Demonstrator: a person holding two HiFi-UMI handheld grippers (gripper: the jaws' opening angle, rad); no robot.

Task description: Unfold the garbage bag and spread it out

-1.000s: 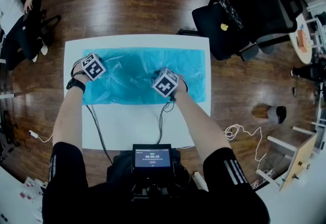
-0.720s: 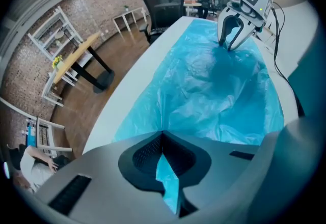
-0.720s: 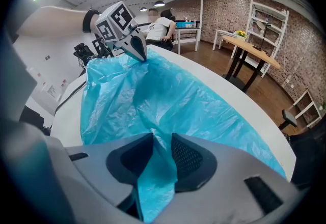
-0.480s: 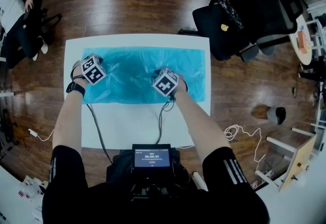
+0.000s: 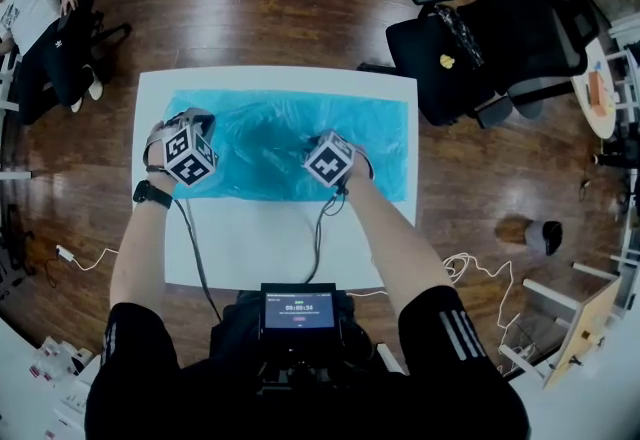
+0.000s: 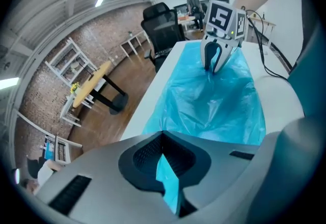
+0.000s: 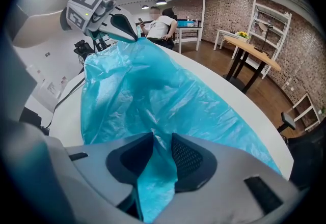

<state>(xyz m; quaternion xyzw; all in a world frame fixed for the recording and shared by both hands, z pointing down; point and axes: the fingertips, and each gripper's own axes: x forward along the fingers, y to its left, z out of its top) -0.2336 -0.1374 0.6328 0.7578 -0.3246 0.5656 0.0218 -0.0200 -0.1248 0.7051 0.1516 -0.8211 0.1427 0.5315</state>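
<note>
Over the table (image 5: 250, 238), downward-tilted left gripper (image 6: 165, 164) and right gripper (image 7: 159, 152) pinch the bag (image 5: 290, 128)

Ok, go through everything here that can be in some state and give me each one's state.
garbage bag, spread lengthwise, wrinkled, left end lifted.
left gripper, shut on the garbage bag's film.
right gripper, shut on a bunched fold of the garbage bag.
table, far half under the garbage bag, near half bare.
office chair, unoccupied.
</note>
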